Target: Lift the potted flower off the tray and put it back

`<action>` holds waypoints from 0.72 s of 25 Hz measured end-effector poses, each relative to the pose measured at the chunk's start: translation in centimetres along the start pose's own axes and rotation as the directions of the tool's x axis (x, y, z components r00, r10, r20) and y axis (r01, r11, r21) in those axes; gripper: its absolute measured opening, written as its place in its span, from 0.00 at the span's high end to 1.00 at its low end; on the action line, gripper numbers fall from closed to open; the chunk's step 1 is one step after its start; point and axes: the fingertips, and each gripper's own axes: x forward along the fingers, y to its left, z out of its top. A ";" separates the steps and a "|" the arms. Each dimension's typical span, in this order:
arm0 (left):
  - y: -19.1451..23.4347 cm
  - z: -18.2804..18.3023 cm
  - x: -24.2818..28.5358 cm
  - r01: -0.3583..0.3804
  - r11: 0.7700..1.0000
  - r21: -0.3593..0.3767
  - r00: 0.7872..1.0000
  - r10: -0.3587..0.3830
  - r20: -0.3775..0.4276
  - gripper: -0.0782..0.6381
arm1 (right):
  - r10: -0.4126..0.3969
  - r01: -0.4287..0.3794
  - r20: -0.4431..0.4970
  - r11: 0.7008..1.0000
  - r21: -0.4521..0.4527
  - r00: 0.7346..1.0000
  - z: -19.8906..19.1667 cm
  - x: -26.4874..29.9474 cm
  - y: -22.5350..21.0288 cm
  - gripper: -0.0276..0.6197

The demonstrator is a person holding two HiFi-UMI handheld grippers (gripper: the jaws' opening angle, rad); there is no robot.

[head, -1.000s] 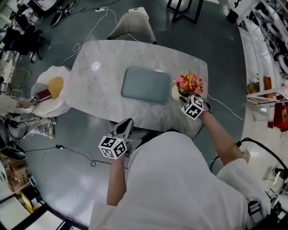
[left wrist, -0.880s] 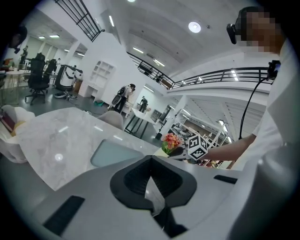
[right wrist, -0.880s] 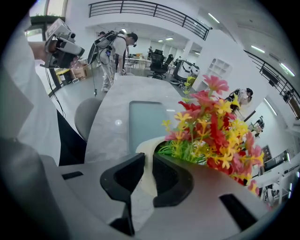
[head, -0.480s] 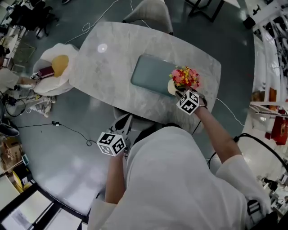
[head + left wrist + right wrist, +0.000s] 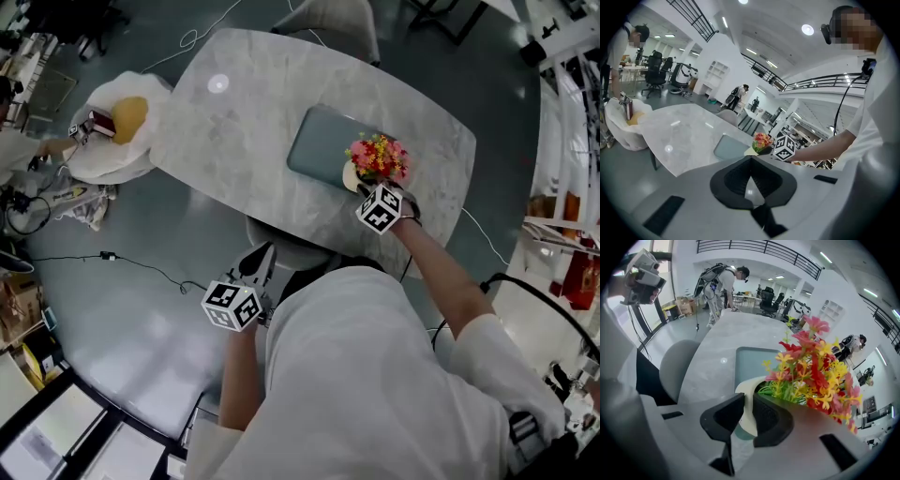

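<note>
1 second ago the potted flower [image 5: 377,159] was beside the tray's right end, by the table's right edge. Now it is at the near right corner of the tray [image 5: 323,145], carried there by the right gripper [image 5: 361,190]. That gripper's 2 jaws pinch the cream pot's wall, 1 inside the rim and 1 outside. Whether the pot's base touches the tray cannot be told.

The left gripper [image 5: 260,262] has stayed off the table's near edge, jaws pressed together with nothing between them.

Bare marble runs from the tray to the left and far edges of the table [image 5: 234,122]; only a narrow strip separates the tray from the right edge.

A grey chair [image 5: 337,21] stands at the far edge. A white seat with a yellow cushion [image 5: 117,131] sits off the left corner. Cables [image 5: 141,267] trail over the floor.
</note>
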 end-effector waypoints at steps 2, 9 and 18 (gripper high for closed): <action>0.4 -0.1 0.0 -0.002 1.000 -0.009 1.000 0.002 -0.005 0.88 | -0.007 0.007 -0.004 1.000 0.001 1.000 0.5 0.8 -0.3 0.86; 2.6 -0.5 -0.5 -0.004 0.999 -0.037 0.999 0.003 -0.032 0.88 | -0.014 0.014 -0.020 1.000 0.026 1.000 2.5 3.8 -0.4 0.86; 6.9 -0.8 -1.8 -0.019 0.997 -0.073 0.998 0.015 -0.062 0.88 | -0.050 0.052 -0.040 0.997 0.051 0.998 4.5 6.8 0.4 0.86</action>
